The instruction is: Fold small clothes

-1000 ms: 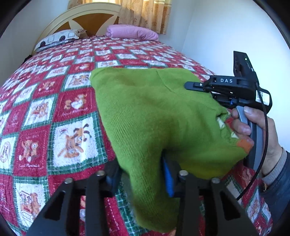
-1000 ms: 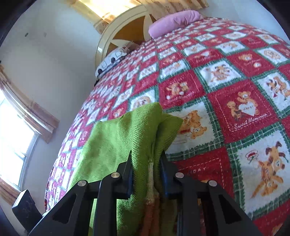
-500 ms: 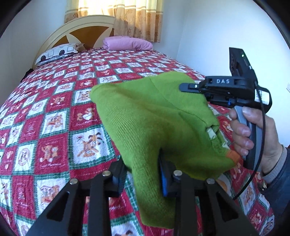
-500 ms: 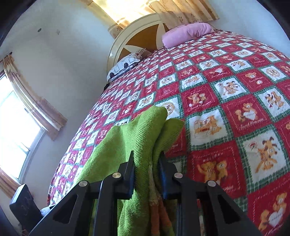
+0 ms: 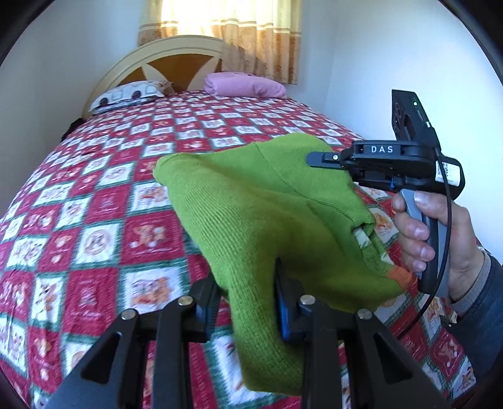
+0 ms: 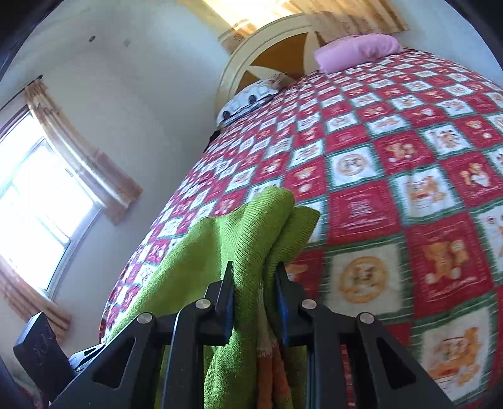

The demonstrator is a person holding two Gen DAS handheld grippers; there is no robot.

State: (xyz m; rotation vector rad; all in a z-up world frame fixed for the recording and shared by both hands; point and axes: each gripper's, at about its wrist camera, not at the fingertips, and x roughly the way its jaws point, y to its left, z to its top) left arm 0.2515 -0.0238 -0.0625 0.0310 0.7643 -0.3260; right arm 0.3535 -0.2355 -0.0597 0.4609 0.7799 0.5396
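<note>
**A:** Holding it up off the bed right now, both sides. The left hand-held gripper (image 5: 248,302) is pinched onto a fold of the green knit sweater (image 5: 267,214), low down near the camera, fabric bunched between the two fingers.

**B:** And the right one?

**A:** The right hand-held gripper (image 6: 254,289) is clamped on a gathered edge of the same sweater, cloth running down between its fingers. There's a strip of orange and white trim in the pinch too. From the left wrist view you can see the right hand (image 5: 437,239) wrapped round the grey handle, with the sweater stretched between the two grippers.

**B:** So where's the sweater relative to the bed?

**A:** Up in the air above the red, white and green patchwork bedspread (image 5: 103,220). Can't tell if the bottom hem brushes it. Far end of the bed has a pink pillow (image 5: 245,85) and a patterned pillow (image 5: 129,94) against the arched headboard (image 5: 176,59), curtains (image 5: 239,28) behind.
</note>
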